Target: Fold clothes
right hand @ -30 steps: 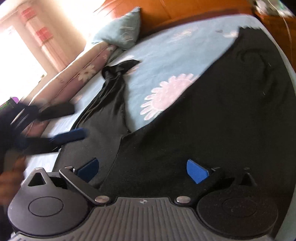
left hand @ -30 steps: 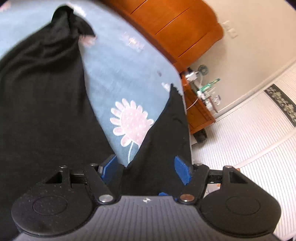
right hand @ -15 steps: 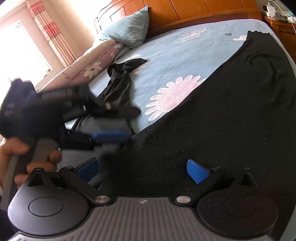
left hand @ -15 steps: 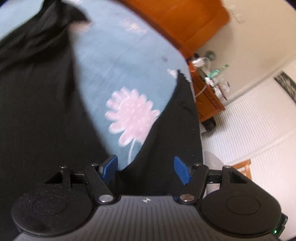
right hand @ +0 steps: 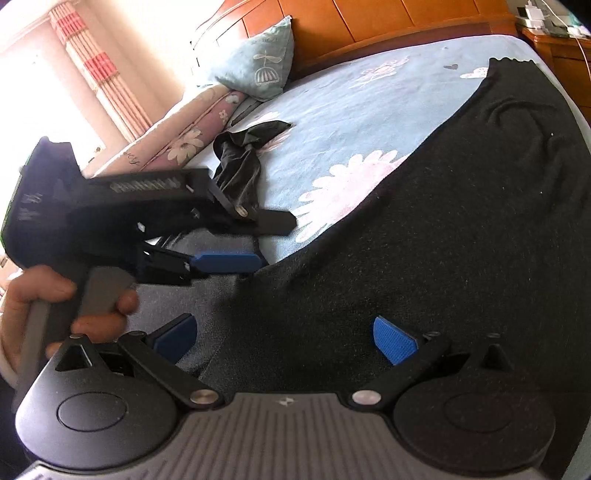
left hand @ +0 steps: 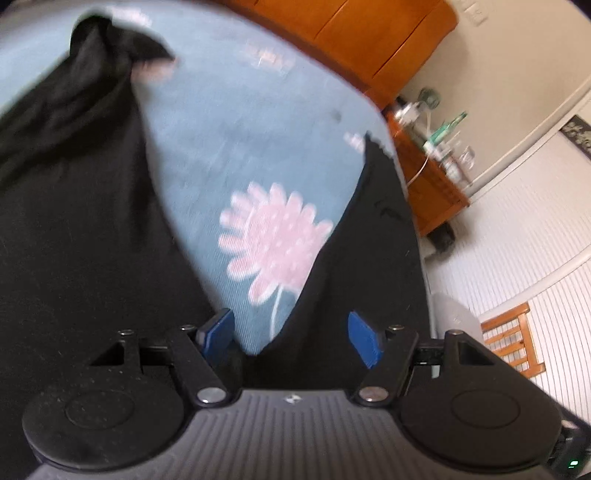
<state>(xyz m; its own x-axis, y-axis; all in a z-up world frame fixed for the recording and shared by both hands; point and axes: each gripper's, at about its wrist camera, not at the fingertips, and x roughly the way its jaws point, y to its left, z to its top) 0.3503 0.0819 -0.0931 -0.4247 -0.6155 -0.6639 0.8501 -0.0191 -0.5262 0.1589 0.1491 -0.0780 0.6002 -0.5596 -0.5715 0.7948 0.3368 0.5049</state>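
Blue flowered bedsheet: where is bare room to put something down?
The bare blue flowered bedsheet shows as a wedge between the two spread legs of the black knit trousers, widening toward the orange wooden headboard. Near the light blue pillow it is crowded.

Both wrist views — close, angled down — share the bed (left hand: 229, 155).

Black garment (right hand: 461, 229) on floral bed (right hand: 354, 107)
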